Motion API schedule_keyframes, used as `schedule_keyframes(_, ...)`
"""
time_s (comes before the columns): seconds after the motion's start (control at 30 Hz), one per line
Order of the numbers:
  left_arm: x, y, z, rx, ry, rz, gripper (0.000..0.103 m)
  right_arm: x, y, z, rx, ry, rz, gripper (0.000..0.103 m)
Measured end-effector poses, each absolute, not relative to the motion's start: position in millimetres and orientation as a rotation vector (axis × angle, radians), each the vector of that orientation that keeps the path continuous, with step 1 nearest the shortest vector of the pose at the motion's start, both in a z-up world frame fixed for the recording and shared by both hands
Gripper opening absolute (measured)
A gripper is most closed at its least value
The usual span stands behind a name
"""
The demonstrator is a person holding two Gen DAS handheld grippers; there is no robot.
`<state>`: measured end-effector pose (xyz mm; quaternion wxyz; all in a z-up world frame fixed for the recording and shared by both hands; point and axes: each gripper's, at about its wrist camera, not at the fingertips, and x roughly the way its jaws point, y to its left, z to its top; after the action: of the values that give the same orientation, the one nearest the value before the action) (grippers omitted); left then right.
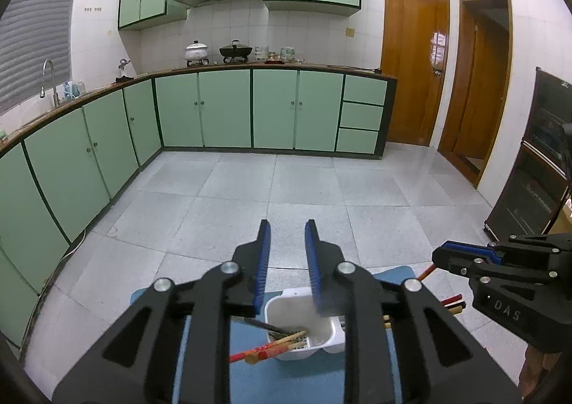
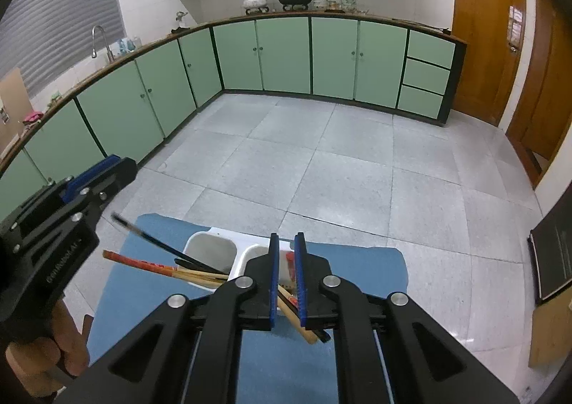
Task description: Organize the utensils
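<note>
A white two-compartment utensil holder (image 1: 304,314) (image 2: 214,250) stands on a blue mat (image 2: 143,282). Red-ended wooden chopsticks (image 1: 264,352) (image 2: 150,266) and a black one (image 2: 157,243) lean out of its left compartment. My left gripper (image 1: 287,236) hangs open and empty above the holder; it also shows at the left of the right wrist view (image 2: 96,171). My right gripper (image 2: 286,243) is shut on several chopsticks (image 2: 296,322) over the right compartment; it appears in the left wrist view (image 1: 443,254) with a chopstick end below it.
The mat lies on a small table above a grey tiled floor (image 2: 339,171). Green kitchen cabinets (image 1: 214,107) run along the far wall and left side. A dark cabinet (image 1: 536,171) stands at right, near wooden doors (image 1: 414,57).
</note>
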<state>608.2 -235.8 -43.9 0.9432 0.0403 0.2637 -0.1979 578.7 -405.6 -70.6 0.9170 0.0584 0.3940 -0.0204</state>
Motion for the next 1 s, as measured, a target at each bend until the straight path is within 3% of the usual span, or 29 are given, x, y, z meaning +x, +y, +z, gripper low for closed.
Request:
schedule_keyframes(0.17, 594.9, -224.4, -30.3, 0.075, 0.522, -0.400, 0.035, 564.5, -409.5, -58.7, 0.130, 0.787, -0.038, 0.010)
schedule_keyframes(0.3, 582.0, -214.2, -19.3, 0.082, 0.514, -0.390, 0.037, 549.8, -412.9, -48.7, 0.135, 0.770, -0.044, 0.012)
schedule_keyframes(0.47, 558.4, -192.2, -7.4, 0.083, 0.533, -0.369, 0.068, 526.6, -410.7, -36.2, 0.151, 0.738, -0.044, 0.020)
schedule_keyframes(0.53, 544.9, -180.8, -5.3, 0.082, 0.544, -0.362, 0.077, 512.5, -407.8, -33.4, 0.153, 0.721, -0.045, 0.030)
schedule_keyframes(0.6, 530.7, -169.9, -4.8, 0.082, 0.559, -0.361, 0.082, 492.0, -400.5, -30.1, 0.143, 0.688, -0.058, 0.052)
schedule_keyframes(0.63, 518.4, -161.1, -5.3, 0.086, 0.564, -0.359, 0.086, 478.0, -396.3, -29.0, 0.140, 0.665, -0.064, 0.057)
schedule_keyframes(0.8, 455.6, -123.1, -12.4, 0.092, 0.555, -0.339, 0.090, 398.9, -363.6, -34.7, 0.073, 0.563, -0.079, 0.087)
schedule_keyframes(1.0, 361.1, -73.6, -33.0, 0.058, 0.551, -0.308, 0.095, 303.7, -328.7, -62.3, 0.092, 0.500, -0.099, 0.093)
